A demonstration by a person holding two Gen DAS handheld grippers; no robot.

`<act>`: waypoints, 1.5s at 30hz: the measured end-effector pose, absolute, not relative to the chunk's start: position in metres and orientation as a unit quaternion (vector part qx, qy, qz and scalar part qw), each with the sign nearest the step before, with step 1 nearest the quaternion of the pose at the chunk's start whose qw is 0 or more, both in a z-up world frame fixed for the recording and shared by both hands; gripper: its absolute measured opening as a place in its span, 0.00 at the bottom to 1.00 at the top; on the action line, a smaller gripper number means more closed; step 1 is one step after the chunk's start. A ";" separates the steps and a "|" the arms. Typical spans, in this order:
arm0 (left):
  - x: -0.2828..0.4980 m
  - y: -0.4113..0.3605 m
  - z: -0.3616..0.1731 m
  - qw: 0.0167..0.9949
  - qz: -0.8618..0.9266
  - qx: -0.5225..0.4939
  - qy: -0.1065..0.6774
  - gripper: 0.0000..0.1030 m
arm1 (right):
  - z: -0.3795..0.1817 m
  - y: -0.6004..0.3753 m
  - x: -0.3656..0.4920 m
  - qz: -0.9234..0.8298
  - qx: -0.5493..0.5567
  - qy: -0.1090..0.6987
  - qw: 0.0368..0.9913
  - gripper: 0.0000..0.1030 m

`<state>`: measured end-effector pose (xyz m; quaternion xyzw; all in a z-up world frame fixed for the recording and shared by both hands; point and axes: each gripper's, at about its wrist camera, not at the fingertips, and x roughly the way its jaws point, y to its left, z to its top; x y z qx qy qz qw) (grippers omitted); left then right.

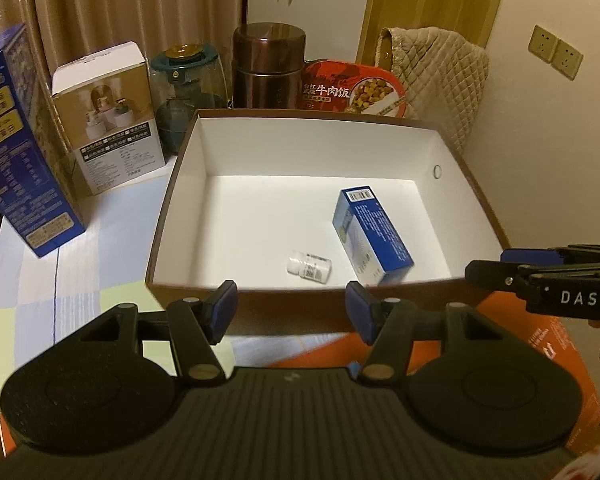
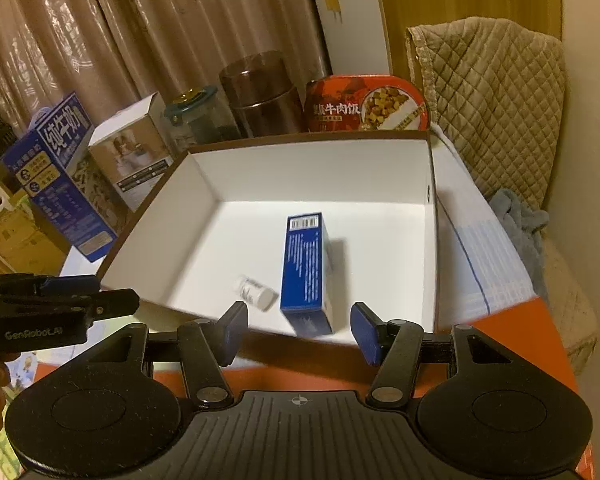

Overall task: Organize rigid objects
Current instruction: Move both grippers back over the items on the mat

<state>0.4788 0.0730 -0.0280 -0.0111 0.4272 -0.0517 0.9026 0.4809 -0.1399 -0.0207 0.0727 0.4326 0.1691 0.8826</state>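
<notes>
Inside the open tray, toward its near edge, a blue box is lying on its long side and a small white bottle is lying on its side just beside it, apart from it on the left; both are resting on the white floor, which suggests the tray is serving as the collecting place for the loose rigid things. The left claw is hanging over the tray's near rim with its jaws standing partly apart and nothing between the blue pads, so it is gripping nothing. The right claw is hanging over the same near edge, likewise partly open and empty, with the box's near end showing in the gap beyond it but not touched by the pads. Each claw is showing at the side of the other's view, so the two are hovering side by side. Behind the tray, along the far edge of the counter, a milk carton, a white carton, a glass jar, a brown canister and a red meal bowl are standing in a row; these are probably waiting to be put in order. An orange box is lying under the tray's near right corner.
</notes>
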 end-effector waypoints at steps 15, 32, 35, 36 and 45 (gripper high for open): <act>0.390 0.067 -0.017 0.907 -0.030 -0.006 0.421 0.54 | -0.007 -0.147 0.414 0.230 0.080 0.434 0.867 0.53; 0.309 0.072 -0.028 0.897 0.004 -0.042 0.439 0.54 | -0.017 -0.157 0.344 0.247 0.060 0.434 0.864 0.53; 0.300 0.073 -0.031 0.896 0.011 -0.045 0.441 0.54 | -0.021 -0.155 0.336 0.250 0.055 0.437 0.862 0.53; 0.297 0.073 -0.033 0.896 0.014 -0.045 0.442 0.54 | -0.023 -0.154 0.334 0.250 0.052 0.439 0.861 0.53; 0.276 0.078 -0.049 0.886 0.027 -0.056 0.460 0.54 | -0.040 -0.150 0.322 0.259 0.042 0.458 0.849 0.53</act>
